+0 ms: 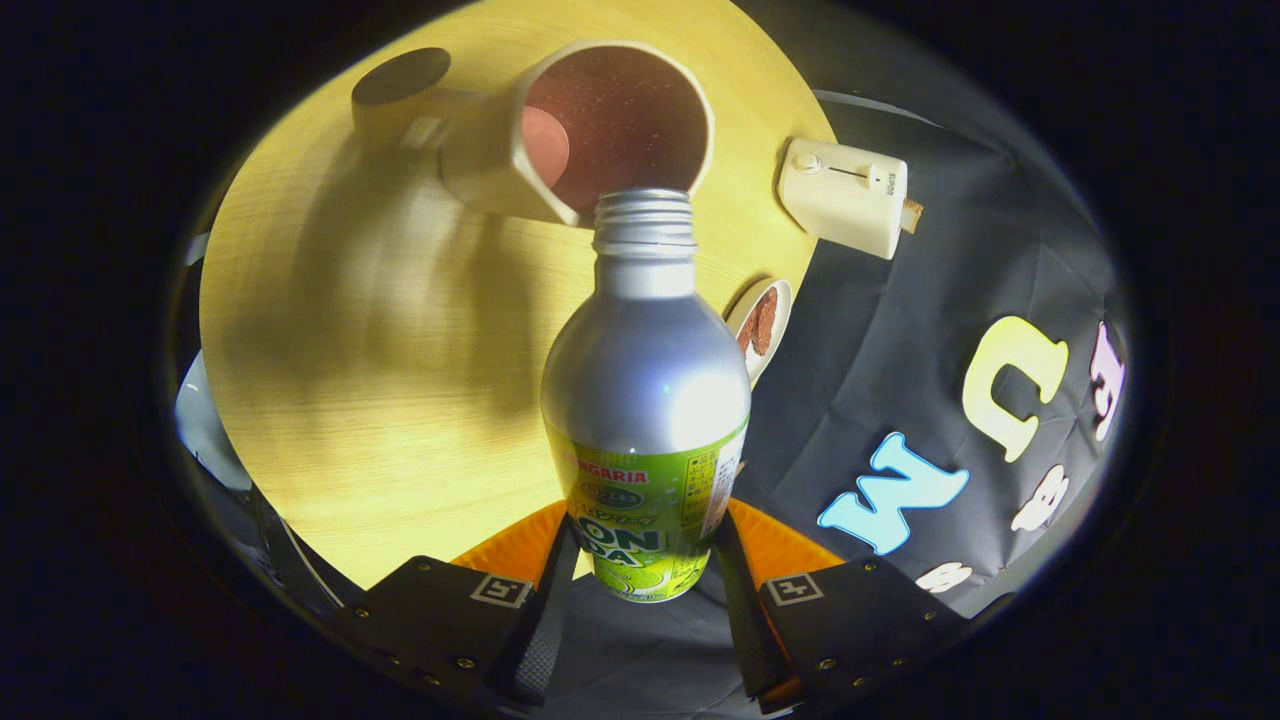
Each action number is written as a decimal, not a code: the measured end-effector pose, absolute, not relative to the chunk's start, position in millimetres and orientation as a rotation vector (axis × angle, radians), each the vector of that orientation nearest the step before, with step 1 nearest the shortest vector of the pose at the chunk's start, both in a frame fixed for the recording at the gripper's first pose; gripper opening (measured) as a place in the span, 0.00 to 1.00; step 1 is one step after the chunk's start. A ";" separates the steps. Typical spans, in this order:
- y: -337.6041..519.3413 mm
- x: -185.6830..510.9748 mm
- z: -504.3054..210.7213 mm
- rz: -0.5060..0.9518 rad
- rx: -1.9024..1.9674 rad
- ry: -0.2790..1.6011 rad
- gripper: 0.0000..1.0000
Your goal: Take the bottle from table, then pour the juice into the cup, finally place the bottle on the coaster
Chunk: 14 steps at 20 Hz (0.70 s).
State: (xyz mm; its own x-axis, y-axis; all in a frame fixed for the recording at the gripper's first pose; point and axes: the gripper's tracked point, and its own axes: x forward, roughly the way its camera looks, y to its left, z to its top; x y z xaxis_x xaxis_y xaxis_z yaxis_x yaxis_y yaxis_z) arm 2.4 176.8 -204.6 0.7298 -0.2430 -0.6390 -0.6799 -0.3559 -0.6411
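Gripper view: gripper (pixel 640 590) pinches the bottle (pixel 645 400) by its lower labelled body, one finger on each side, both pressing. Bottle is uncapped, metal, threaded neck pointing away from the fingers with its mouth right at the near rim of the cup (pixel 590 130). Cup is pale, handled, dark inside, and stands toward the far edge of the round wooden tabletop (pixel 330 330). No stream visible at the mouth; cannot tell whether juice is flowing. Small flat oval piece (pixel 760 325) lies at the tabletop's right edge, partly hidden by the bottle, possibly the coaster. Cream box with a slider (pixel 845 195) sits on the right edge further along; a dark disc (pixel 400 75) lies beyond the cup's handle.

Handling judgement: thin metal wall, stiff but dentable, smooth and likely slippery; weight shifts as liquid moves. Low-body hold looks sound for tipping; the bare shoulder above the label looks slicker.
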 end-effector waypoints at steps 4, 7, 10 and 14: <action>179.9 3.2 -201.0 0.551 -1.954 0.712 0.70; 180.9 4.6 -197.8 0.548 -1.969 0.714 0.70; 181.3 5.8 -195.8 0.547 -1.975 0.719 0.70; 182.0 4.2 -193.4 0.549 -1.989 0.727 0.70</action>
State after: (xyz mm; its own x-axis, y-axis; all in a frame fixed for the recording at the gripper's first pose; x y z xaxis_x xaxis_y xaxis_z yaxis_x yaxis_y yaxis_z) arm 4.2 182.0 -193.4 0.7266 -0.2722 -0.6309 -0.6813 -0.4042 -0.6103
